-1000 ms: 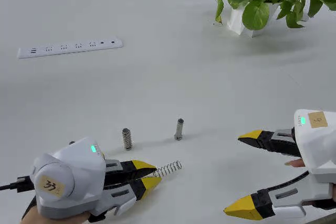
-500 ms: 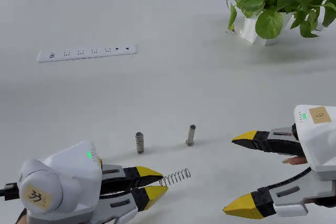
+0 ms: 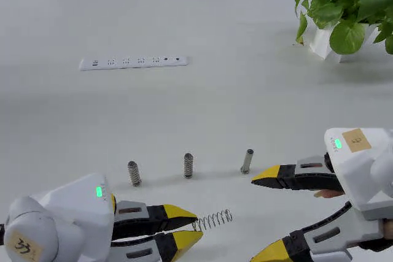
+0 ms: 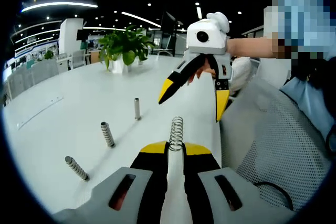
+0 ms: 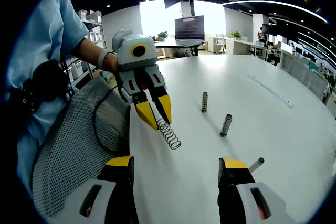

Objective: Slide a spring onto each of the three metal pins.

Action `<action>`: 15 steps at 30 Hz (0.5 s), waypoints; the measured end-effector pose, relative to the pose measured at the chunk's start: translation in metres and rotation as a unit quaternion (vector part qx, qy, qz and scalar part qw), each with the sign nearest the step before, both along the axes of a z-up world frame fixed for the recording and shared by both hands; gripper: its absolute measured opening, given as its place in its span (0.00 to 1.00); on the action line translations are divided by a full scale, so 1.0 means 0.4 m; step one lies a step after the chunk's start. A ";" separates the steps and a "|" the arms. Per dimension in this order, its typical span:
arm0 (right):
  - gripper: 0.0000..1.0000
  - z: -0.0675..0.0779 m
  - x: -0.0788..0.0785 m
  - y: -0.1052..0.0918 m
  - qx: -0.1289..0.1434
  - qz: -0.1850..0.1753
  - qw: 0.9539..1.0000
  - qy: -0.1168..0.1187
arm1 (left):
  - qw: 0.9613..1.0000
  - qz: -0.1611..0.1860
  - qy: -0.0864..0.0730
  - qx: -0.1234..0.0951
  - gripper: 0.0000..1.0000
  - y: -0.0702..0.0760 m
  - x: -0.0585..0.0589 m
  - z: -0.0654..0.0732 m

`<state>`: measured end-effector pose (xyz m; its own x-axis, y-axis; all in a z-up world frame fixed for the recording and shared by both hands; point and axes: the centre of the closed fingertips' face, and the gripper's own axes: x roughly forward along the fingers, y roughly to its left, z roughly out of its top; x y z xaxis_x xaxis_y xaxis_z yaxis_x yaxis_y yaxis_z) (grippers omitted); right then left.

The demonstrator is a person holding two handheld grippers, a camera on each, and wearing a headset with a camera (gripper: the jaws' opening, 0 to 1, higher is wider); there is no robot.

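Three metal pins stand in a row on the white table. The left pin [image 3: 134,173] and the middle pin [image 3: 188,165] each wear a spring; the right pin [image 3: 247,161] is bare. My left gripper [image 3: 191,228] is shut on one end of a loose spring [image 3: 212,219], which points at the bare pin from the near side. In the left gripper view the spring [image 4: 176,128] juts up from the closed jaws, with the bare pin [image 4: 137,108] beyond. My right gripper [image 3: 264,216] stands open just right of the spring, its upper tip near the bare pin [image 5: 256,164].
A white power strip [image 3: 133,62] lies at the far left. A potted plant [image 3: 344,10] stands at the far right corner. A mesh chair [image 5: 79,145] sits at the table's near edge beside the person.
The head camera has panned, bringing the left sprung pin into view. My right gripper has moved left toward the bare pin. The left gripper still holds the spring in much the same place.
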<state>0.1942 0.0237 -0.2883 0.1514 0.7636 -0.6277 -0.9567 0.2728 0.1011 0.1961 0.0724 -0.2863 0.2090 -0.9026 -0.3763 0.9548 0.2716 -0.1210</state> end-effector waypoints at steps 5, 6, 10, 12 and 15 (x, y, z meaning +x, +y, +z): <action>0.55 0.016 -0.008 0.036 0.017 0.026 0.999 0.008 | 1.000 -0.001 0.001 -0.004 0.07 0.019 -0.017 0.010; 0.52 0.018 -0.014 0.041 0.020 0.033 0.999 0.014 | 1.000 -0.002 0.002 -0.005 0.07 0.022 -0.020 0.012; 0.43 0.019 -0.031 0.056 0.019 0.060 0.998 0.021 | 1.000 -0.009 0.004 -0.009 0.07 0.030 -0.035 0.021; 0.38 0.023 -0.041 0.062 0.023 0.074 0.997 0.027 | 1.000 -0.015 0.006 -0.012 0.07 0.031 -0.042 0.025; 0.29 0.031 -0.049 0.069 0.028 0.084 0.995 0.035 | 1.000 -0.020 0.008 -0.015 0.07 0.032 -0.048 0.027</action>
<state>0.1745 0.0511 -0.2760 -0.0235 0.8082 -0.5884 -0.9784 0.1023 0.1796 0.1768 0.0851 -0.2756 0.1670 -0.9207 -0.3528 0.9627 0.2295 -0.1434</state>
